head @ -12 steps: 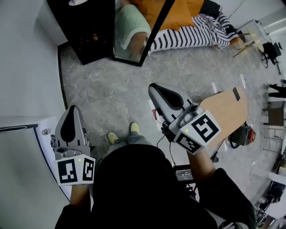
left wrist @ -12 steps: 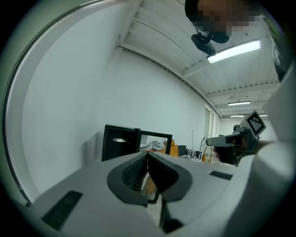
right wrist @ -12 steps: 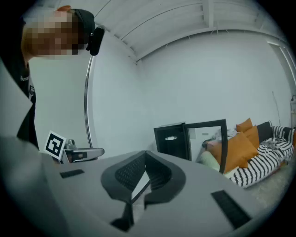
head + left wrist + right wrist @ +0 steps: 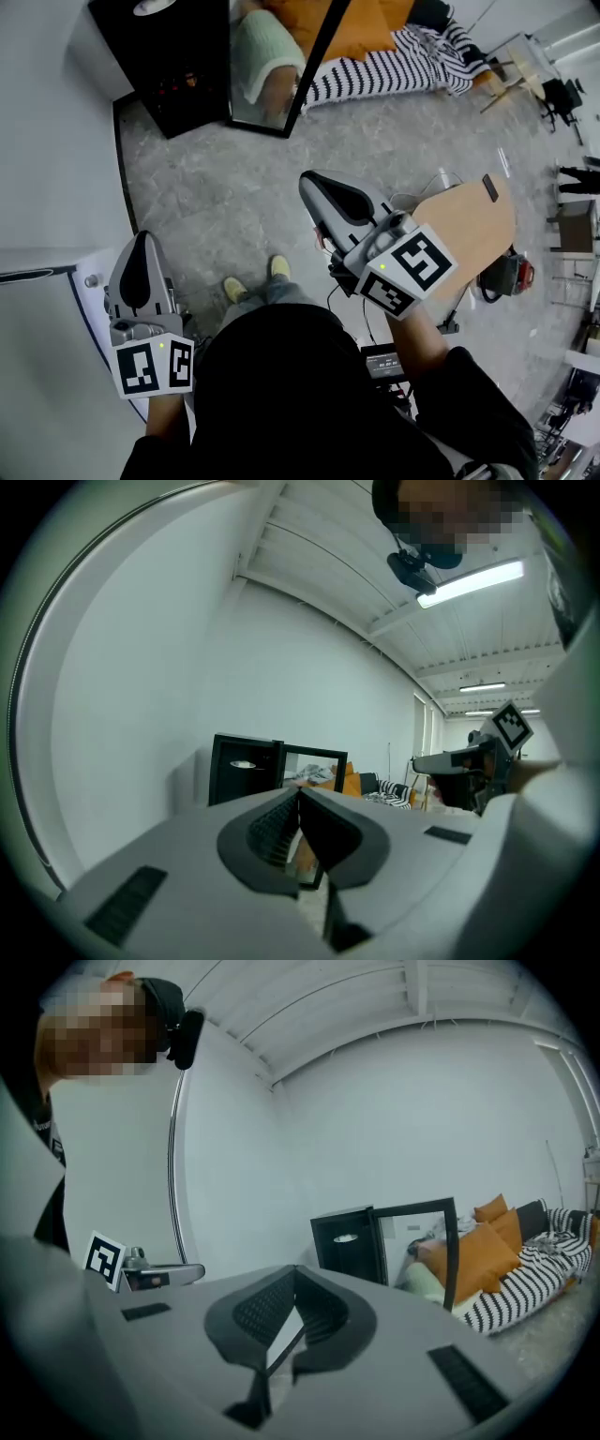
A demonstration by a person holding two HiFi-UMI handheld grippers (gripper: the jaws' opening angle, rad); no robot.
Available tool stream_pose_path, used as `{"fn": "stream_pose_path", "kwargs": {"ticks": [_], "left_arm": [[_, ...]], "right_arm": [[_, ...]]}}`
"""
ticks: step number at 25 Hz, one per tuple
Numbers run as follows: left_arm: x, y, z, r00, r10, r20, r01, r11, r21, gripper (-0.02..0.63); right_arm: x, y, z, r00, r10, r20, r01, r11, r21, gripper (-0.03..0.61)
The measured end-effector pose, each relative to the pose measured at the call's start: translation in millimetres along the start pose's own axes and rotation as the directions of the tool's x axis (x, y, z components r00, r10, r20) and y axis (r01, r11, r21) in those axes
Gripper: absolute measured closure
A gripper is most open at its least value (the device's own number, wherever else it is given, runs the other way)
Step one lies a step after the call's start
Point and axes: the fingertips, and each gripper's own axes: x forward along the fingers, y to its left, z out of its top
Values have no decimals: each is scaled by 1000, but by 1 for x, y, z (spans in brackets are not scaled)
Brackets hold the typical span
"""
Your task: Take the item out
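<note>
Head view: left gripper [image 4: 141, 246] is sitting at 8 o'clock, right gripper [image 4: 317, 186] near centre, both pointing toward 12. Both jaw pairs are pressing together with nothing between them. Black cabinet [image 4: 178, 66] is standing at 11 o'clock, its glass door [image 4: 281, 70] hanging open. Something reddish is showing inside, too small to identify as the item.

Left claw [image 4: 141, 239]: low at the person's left side, pointing forward, near level with a slight nose-down tilt. Jaws closed tip to tip, nothing between them. Right claw [image 4: 309, 180]: further out in front, pointing forward and a bit left, same slight nose-down tilt. It's probably carried higher than the left, but that's hard to judge from above. Jaws closed, empty. Left forearm [image 4: 161, 412] tucked close to the torso, right forearm [image 4: 424, 333] extended.
</note>
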Motion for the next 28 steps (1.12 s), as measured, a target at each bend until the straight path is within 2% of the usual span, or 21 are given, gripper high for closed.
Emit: {"fn": "stream_pose_path", "kwargs": {"ticks": [6,17,23,28], "left_arm": [[-8,4,-3,1000,-6,0,6,1000,5,603],[-35,27,-6,999,-10,31,9,1000,6,603],[-45,56,-5,999,1,45,-1,1000,-5,603],[-43,64,-7,999,2,50,-2,1000,6,603]], "right_arm": [[2,13,-2,1000,21,4,-21,1000,20,574],[16,55,-13,999,40,-33,-41,999,-31,574],[39,80,-18,997,52,-49,-54,998,-44,572],[49,85,-21,997,63,-50,-65,996,-52,574]]}}
